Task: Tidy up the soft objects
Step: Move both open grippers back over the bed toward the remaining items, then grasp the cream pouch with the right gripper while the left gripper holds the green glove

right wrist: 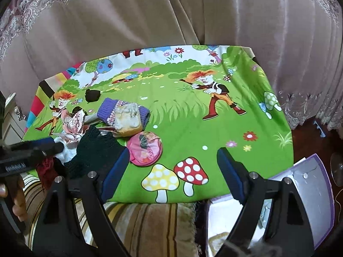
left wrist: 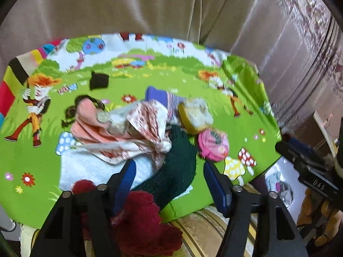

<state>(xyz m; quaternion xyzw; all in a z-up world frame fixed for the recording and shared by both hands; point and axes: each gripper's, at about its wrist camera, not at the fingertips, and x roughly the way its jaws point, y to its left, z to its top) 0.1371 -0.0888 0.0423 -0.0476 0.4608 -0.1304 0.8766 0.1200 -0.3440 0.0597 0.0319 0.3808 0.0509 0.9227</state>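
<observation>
A heap of soft things lies on the green cartoon tablecloth (left wrist: 32, 154): a pink cloth (left wrist: 85, 126), a floral cloth (left wrist: 148, 122), a white towel (left wrist: 85, 167), a purple sock (left wrist: 158, 96), a yellow sponge (left wrist: 195, 117), a round pink pouch (left wrist: 212, 145) and a dark green knit (left wrist: 180, 165). A dark red knit (left wrist: 148, 220) hangs at the near edge. My left gripper (left wrist: 169, 175) is open just above the green knit, and its pads do not press it. My right gripper (right wrist: 174, 165) stands open over the printed mushrooms, right of the pink pouch (right wrist: 144, 148).
Beige curtains (right wrist: 150, 17) close off the back. A striped cushion (right wrist: 150, 224) runs below the table's near edge. A purple-edged box (right wrist: 310, 192) sits at the lower right. A hand (right wrist: 17, 203) holds the left gripper's handle. A small black piece (right wrist: 92, 95) lies behind the heap.
</observation>
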